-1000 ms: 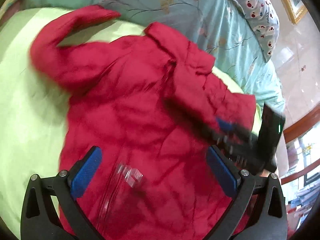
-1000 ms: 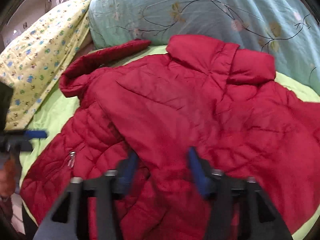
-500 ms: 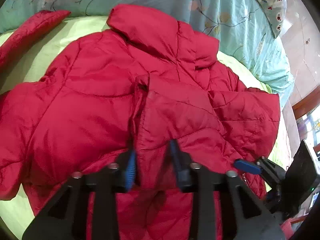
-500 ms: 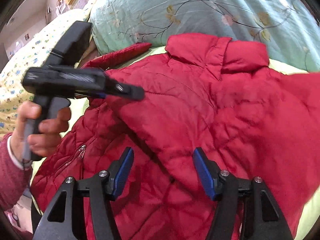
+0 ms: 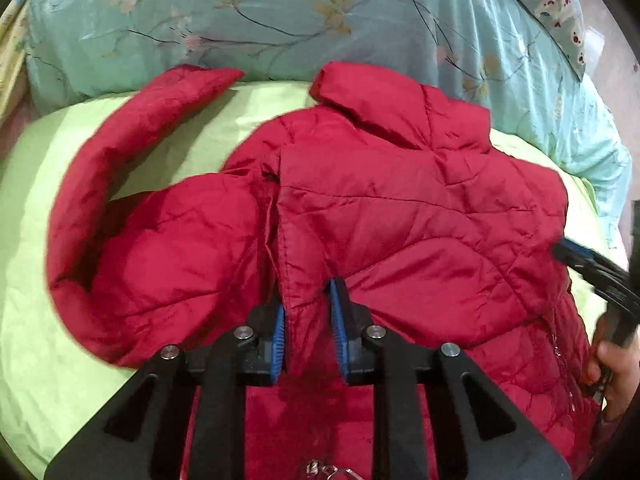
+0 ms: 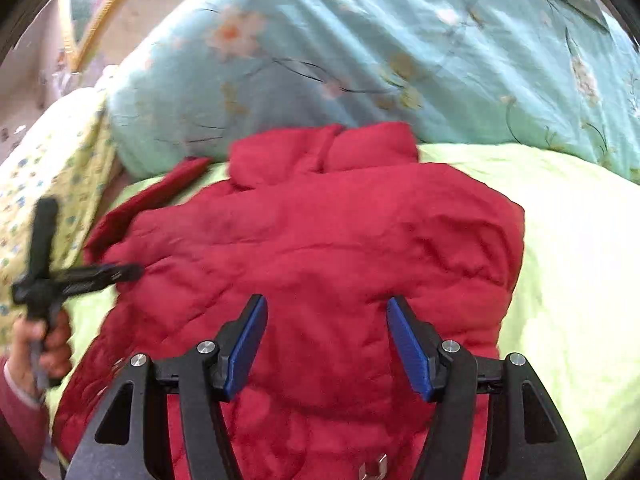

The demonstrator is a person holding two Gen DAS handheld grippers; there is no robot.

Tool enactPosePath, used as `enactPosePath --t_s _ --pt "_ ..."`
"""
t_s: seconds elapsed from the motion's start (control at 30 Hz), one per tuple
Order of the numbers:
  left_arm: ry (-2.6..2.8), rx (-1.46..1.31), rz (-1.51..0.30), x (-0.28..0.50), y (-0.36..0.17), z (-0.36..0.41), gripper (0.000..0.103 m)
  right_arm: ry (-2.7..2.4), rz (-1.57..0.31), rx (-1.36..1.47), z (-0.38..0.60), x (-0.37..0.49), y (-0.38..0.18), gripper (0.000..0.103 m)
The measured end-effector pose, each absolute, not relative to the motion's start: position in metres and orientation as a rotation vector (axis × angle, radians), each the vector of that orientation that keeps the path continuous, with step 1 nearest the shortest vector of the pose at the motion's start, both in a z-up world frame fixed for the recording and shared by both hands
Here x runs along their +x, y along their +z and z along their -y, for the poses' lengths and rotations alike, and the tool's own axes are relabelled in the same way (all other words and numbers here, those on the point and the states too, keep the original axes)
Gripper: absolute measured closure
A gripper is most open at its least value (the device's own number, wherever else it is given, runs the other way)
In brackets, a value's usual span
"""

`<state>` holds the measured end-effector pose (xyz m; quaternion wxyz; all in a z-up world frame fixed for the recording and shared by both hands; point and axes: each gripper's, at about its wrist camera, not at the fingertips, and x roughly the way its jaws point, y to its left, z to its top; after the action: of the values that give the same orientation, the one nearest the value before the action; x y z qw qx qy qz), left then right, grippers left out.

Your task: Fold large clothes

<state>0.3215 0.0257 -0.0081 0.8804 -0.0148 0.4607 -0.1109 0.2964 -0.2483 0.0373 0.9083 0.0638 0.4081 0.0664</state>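
Left wrist view, nearest: the left tool [image 5: 307, 320], its blue pads [image 5: 279, 340] drawn close together and pinching a folded edge of the red jacket [image 5: 400, 220]. Beyond the pads, the folded panel lies across the jacket's body, with a seam running up from the grip. One sleeve [image 5: 132, 148] curves away to the left over the green bed sheet [image 5: 36, 320]; the collar [image 5: 360, 96] sits at the far end, touching the pale blue flowered quilt [image 5: 280, 12]. At the right edge, blurred, the right tool [image 5: 592, 268] meets the jacket's side, with the holder's hand [image 5: 612, 364] below it.

Right wrist view, nearest: the right tool [image 6: 326, 344], its pads [image 6: 408, 348] spread wide with nothing between them, hovering over the jacket [image 6: 320, 248]. The jacket lies on the green sheet [image 6: 572, 280], collar [image 6: 324, 152] farthest and against the quilt [image 6: 400, 52]. At left, blurred, the left tool [image 6: 120, 272] reaches the jacket's edge, gripped by a hand [image 6: 48, 340]; a yellow patterned pillow [image 6: 48, 168] lies behind it.
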Motion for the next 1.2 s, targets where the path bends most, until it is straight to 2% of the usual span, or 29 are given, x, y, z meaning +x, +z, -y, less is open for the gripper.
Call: enactPosePath --t_s 0.13,0.23,0.37,0.57,0.67,0.73,0.9,1.0,1.1,1.2 --pt "-0.236 -0.053 -0.908 0.305 0.012 -0.037 0.080 0.100 -0.958 0.157 0.258 0.320 0.001 0.039" --pt "-0.186 -0.026 -0.816 0.288 0.039 -0.038 0.080 0.096 -0.963 0.143 0.255 0.321 -0.012 0.039" --pt "-0.331 -0.121 -0.744 0.277 0.064 -0.032 0.080 0.094 -0.959 0.130 0.253 0.320 -0.014 0.037" --pt "-0.355 -0.017 -0.882 0.311 0.013 0.020 0.080 0.092 -0.957 0.118 0.249 0.321 -0.014 0.034" --pt "-0.278 0.022 -0.983 0.332 -0.032 0.020 0.080 0.119 -0.953 0.154 0.254 0.315 -0.007 0.035" --pt "-0.286 -0.024 -1.008 0.336 -0.047 0.008 0.081 0.130 -0.884 0.221 0.265 0.300 0.010 0.036" --pt "-0.290 -0.049 -1.002 0.335 -0.054 0.000 0.081 0.116 -0.800 0.202 0.265 0.295 0.039 0.033" --pt "-0.299 -0.039 -0.999 0.332 -0.050 0.000 0.081 0.086 -0.862 0.142 0.258 0.316 0.024 0.035" --pt "-0.315 -0.052 -1.003 0.332 -0.054 -0.004 0.081 0.053 -0.985 0.128 0.263 0.334 -0.017 0.034" --pt "-0.317 -0.062 -1.011 0.336 -0.061 -0.003 0.081 0.060 -0.954 0.128 0.264 0.331 -0.025 0.034"
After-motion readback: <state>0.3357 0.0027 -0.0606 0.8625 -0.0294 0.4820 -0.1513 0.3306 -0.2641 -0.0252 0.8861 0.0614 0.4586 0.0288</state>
